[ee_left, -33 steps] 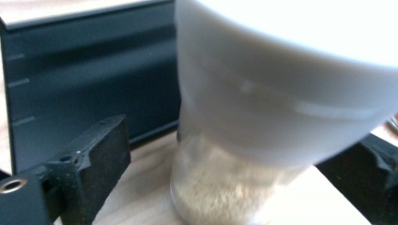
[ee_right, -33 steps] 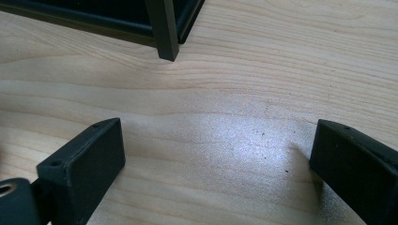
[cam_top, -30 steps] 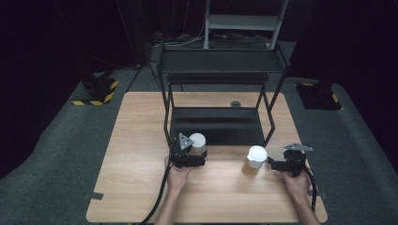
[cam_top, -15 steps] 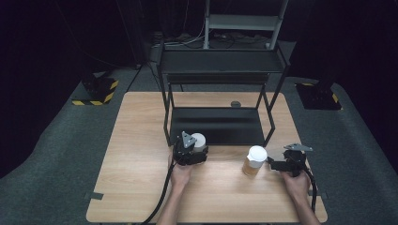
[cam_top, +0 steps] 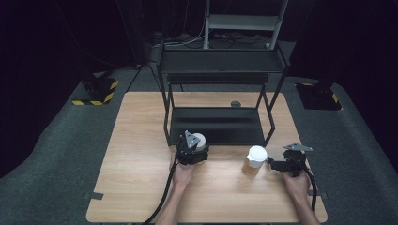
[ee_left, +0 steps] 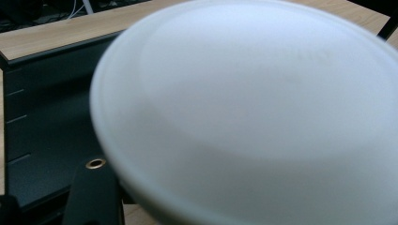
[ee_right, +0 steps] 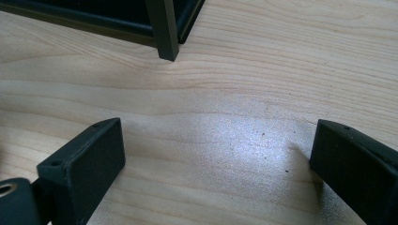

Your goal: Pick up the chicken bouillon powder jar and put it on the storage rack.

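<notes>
The fingers of the left gripper have just been closing and now pinch a white-lidded cup at the front edge of the black rack, while the right gripper sits where it was, jaws spread, just right of a second cup on the table. In the left gripper view the lid looms blurred and close, hiding most of the rack behind. In the right gripper view the spread fingers frame bare table, a rack leg ahead.

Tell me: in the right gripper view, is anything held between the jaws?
No. The right gripper stands open, with just bare wooden table between its jaws.
</notes>
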`<state>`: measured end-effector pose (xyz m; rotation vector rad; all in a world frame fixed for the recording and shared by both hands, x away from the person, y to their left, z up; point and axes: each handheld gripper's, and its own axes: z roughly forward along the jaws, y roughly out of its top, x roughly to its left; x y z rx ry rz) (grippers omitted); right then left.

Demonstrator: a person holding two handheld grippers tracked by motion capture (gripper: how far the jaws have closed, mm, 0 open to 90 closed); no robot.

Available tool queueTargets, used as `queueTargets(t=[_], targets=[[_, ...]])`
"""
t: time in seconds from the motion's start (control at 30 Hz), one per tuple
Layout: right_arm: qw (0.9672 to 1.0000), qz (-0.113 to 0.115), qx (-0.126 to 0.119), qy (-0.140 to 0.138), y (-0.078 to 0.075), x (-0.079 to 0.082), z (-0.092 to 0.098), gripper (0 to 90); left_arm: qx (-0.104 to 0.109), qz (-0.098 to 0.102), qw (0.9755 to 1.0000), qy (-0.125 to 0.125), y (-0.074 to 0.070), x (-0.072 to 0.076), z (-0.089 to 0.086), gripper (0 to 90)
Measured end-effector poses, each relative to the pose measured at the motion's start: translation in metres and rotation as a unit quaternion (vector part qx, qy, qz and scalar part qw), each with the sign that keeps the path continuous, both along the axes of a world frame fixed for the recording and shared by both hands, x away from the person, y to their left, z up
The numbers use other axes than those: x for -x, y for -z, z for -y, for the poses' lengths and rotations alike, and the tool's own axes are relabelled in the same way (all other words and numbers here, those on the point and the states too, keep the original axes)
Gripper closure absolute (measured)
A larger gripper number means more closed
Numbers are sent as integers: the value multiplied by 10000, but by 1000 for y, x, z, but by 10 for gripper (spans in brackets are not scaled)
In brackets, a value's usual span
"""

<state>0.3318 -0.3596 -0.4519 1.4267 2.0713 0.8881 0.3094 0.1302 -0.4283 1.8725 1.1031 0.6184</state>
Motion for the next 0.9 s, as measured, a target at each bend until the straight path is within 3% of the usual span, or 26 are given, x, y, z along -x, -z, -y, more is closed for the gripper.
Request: queueTargets(t=[0.27,0.5,0.63,0.9], targets=[[10000,-1,4,-3,0,0,0,31,43,-120,9998,121,-12,-5,-4,355],[10000,-4,0,-1,0,0,0,30,48,-173,9996,223,-31,-10,-6,355],[10000,1,4,-7,0,0,0,31,137,-261,9988,388,-46,-17,-12,354],[10000,-2,-6,3,0,0,0,31,106,-392,9976,568,-78,-26,-15,355]])
